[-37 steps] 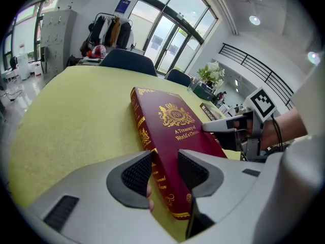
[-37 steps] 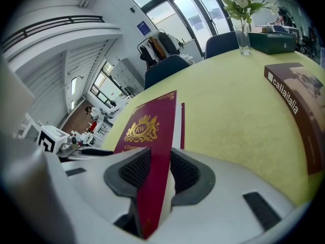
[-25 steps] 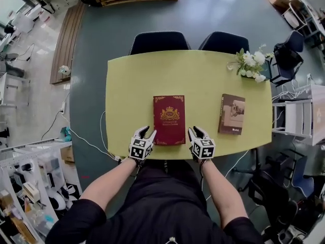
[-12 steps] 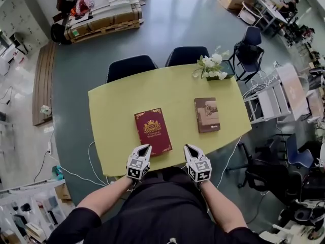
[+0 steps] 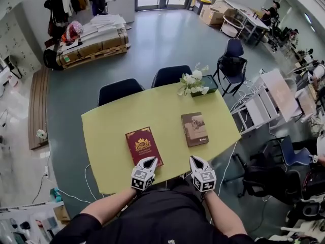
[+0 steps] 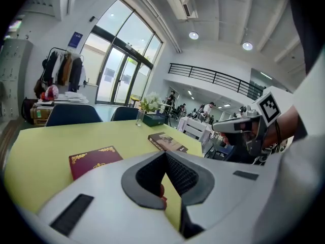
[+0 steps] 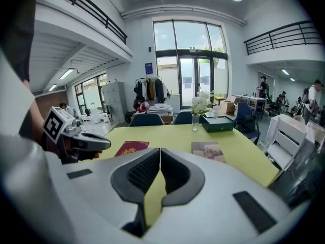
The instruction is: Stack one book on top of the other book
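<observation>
Red book [image 5: 143,146] lies flat, cover up, near my edge of the yellow table [image 5: 111,123]. Its long axis runs away from me, far end leaning left. Brown book [image 5: 194,129] is to its right, apart, roughly parallel. My left gripper [image 5: 151,159] and right gripper [image 5: 194,158] are both pressed together and empty.

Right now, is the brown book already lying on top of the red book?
No: the brown book lies flat on the yellow table, well apart from the red book.
</observation>
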Available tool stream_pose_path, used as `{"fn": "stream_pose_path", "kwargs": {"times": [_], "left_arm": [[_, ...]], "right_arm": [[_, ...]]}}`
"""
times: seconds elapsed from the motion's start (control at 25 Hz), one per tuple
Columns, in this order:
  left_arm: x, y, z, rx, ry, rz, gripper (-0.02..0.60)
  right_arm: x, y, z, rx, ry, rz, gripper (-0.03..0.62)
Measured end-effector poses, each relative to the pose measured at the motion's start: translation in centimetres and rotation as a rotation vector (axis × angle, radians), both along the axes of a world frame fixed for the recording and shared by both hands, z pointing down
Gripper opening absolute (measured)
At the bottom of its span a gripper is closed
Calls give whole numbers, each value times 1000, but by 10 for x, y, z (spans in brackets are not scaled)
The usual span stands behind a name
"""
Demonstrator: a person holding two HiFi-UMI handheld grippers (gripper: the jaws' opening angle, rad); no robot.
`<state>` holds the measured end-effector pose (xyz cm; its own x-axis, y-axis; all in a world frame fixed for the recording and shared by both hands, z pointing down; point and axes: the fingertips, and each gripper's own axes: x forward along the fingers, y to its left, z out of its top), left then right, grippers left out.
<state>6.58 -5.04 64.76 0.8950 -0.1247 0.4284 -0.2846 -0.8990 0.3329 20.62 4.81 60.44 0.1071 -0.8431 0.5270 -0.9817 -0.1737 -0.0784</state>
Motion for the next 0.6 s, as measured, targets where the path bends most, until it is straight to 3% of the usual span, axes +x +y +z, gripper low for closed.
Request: {"fn": "stream_pose_path", "kwargs": {"times": [0.16, 0.36, 0.6], "left_arm": [[39, 5, -2, -3, 8, 7, 11], [96, 10, 2, -22, -3, -42, 11], [163, 4, 23, -36, -77, -109, 12]], "right_arm": [[50, 3, 3, 19, -6, 32, 20], [119, 1, 26, -9, -73, 29, 20], [188, -19, 68, -70, -167, -44, 21]]}}
